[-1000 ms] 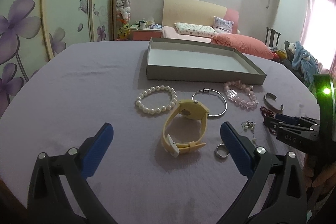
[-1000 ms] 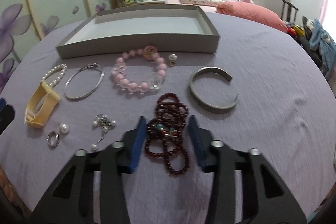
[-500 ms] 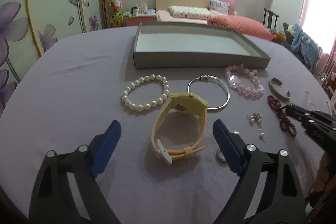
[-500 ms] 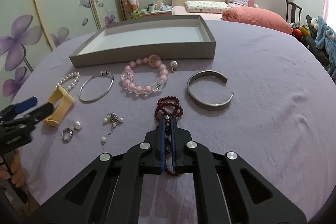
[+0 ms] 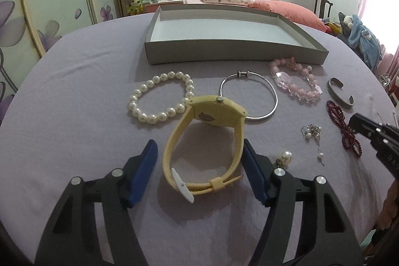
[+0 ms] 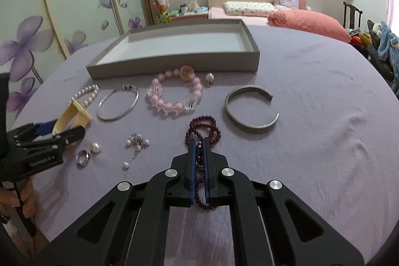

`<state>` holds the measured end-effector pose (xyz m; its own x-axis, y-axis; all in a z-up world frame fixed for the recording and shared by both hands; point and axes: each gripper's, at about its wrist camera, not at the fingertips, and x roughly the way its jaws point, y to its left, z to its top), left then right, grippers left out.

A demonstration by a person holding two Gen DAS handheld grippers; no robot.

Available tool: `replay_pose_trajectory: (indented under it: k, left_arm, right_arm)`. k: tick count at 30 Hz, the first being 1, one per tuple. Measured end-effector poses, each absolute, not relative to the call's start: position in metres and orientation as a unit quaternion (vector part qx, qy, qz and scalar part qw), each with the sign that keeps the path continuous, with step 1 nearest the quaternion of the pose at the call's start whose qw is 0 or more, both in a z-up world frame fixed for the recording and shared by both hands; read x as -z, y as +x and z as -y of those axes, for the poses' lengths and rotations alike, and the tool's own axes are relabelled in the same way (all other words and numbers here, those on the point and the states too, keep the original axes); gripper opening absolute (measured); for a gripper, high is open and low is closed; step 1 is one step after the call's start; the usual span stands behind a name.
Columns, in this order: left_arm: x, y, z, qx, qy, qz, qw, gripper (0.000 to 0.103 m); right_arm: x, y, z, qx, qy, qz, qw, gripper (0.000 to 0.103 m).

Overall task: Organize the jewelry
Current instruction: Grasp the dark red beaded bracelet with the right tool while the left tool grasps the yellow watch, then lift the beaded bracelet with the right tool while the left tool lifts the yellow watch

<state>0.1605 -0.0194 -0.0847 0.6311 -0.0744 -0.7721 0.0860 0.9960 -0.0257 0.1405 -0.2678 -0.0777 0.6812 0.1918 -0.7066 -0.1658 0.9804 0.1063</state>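
Note:
A yellow watch (image 5: pixel 214 114) stands on its buckled strap on the purple cloth. My left gripper (image 5: pixel 198 143) straddles that strap and its jaws are closing. The right pad (image 5: pixel 251 161) is against the strap, while the left pad (image 5: pixel 147 161) stands a little off it. My right gripper (image 6: pixel 199 140) is shut on a dark red bead bracelet (image 6: pixel 203 124), whose loops lie on the cloth ahead of the pads. A shallow grey tray (image 5: pixel 224 54) sits behind the jewelry with nothing in it.
In front of the tray lie a pearl bracelet (image 5: pixel 139 114), a thin silver bangle (image 5: pixel 273 101), a pink bead bracelet (image 5: pixel 299 89) and a silver cuff (image 6: pixel 249 126). Nearer are an earring cluster (image 6: pixel 137 140), a pearl earring (image 5: pixel 285 156) and a ring (image 6: pixel 83 156).
My left gripper has come forward and down over the yellow watch and its jaws have narrowed around the strap. My right gripper went from open around the red beads to shut on them.

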Motion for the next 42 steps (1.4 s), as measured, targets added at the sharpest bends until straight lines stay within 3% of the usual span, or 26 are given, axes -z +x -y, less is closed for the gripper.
replay_pose_trajectory:
  k: [1,2,4,7,13,15,16,17,23,25,28,42]
  left_arm:
    - [0.085,0.161,0.020,0.044,0.006,-0.427,0.903,0.066]
    - [0.085,0.161,0.019,0.044,0.005,-0.427,0.903,0.066]
    - [0.085,0.162,0.019,0.044,0.005,-0.427,0.903,0.067]
    - [0.085,0.162,0.018,0.043,0.006,-0.426,0.904,0.067]
    - [0.085,0.163,0.017,0.043,0.005,-0.426,0.904,0.067]
    - [0.085,0.163,0.017,0.043,0.005,-0.426,0.904,0.067]
    - [0.085,0.163,0.017,0.042,0.005,-0.426,0.904,0.067]
    - [0.085,0.164,0.016,0.041,0.005,-0.426,0.904,0.067]
    - [0.083,0.167,0.015,0.041,0.001,-0.429,0.902,0.065]
    - [0.082,0.169,0.016,0.045,-0.001,-0.426,0.903,0.048]
    - [0.080,0.168,0.012,0.058,-0.017,-0.426,0.903,0.038]
    - [0.039,0.139,-0.008,0.056,-0.050,-0.367,0.927,0.037]
  right_arm:
    - [0.079,0.141,0.267,-0.096,0.015,-0.390,0.916,0.015]
    - [0.081,0.142,0.267,-0.094,0.013,-0.392,0.915,0.037]
    - [0.081,0.142,0.267,-0.091,0.009,-0.391,0.916,0.065]
    - [0.084,0.146,0.264,-0.091,-0.002,-0.396,0.914,0.065]
    - [0.090,0.159,0.260,-0.081,-0.019,-0.414,0.906,0.057]
    - [0.089,0.162,0.257,-0.090,-0.023,-0.417,0.904,0.042]
    - [0.088,0.162,0.256,-0.099,-0.022,-0.417,0.903,0.021]
    - [0.088,0.163,0.257,-0.107,-0.020,-0.418,0.902,0.014]
    - [0.090,0.154,0.258,-0.120,-0.030,-0.413,0.902,0.009]
    - [0.090,0.152,0.260,-0.126,-0.022,-0.410,0.903,0.009]
    - [0.087,0.147,0.263,-0.133,-0.002,-0.404,0.905,0.008]
    - [0.032,0.129,0.271,-0.144,0.024,-0.327,0.934,0.005]
